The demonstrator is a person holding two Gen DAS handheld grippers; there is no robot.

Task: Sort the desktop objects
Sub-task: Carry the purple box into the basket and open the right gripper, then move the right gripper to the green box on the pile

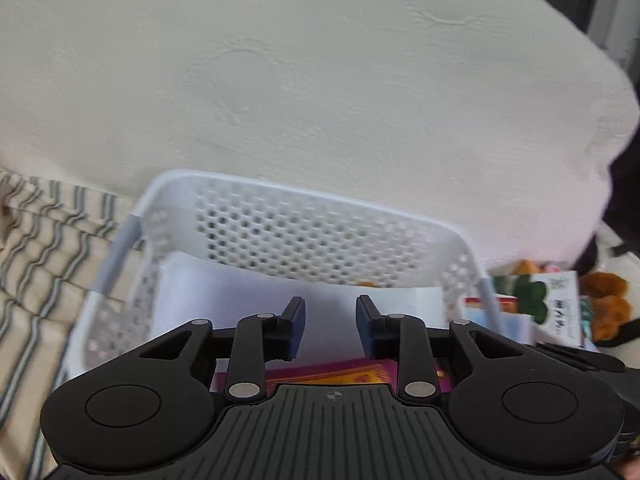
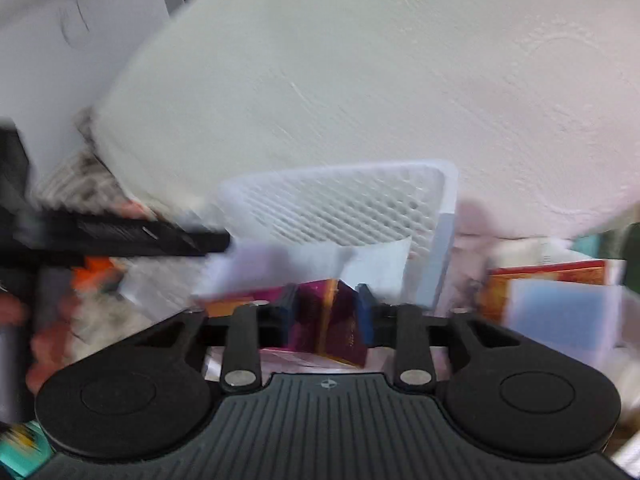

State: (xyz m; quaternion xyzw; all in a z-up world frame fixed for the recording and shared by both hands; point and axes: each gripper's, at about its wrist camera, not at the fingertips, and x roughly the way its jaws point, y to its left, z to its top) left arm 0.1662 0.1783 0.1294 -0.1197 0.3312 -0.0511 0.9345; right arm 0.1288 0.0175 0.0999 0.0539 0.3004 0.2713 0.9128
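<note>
The left gripper (image 1: pixel 330 328) stood partly open and empty over the white basket (image 1: pixel 304 236). The right gripper (image 2: pixel 326 320) was clamped on a magenta box (image 2: pixel 332 320), with the basket at its 12 o'clock.

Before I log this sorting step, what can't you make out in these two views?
- Left wrist: purple box mostly hidden behind the left tool.
- Left wrist: orange thing behind the basket mesh, too small.
- Right wrist: clutter left of the right tool, motion-blurred.
</note>
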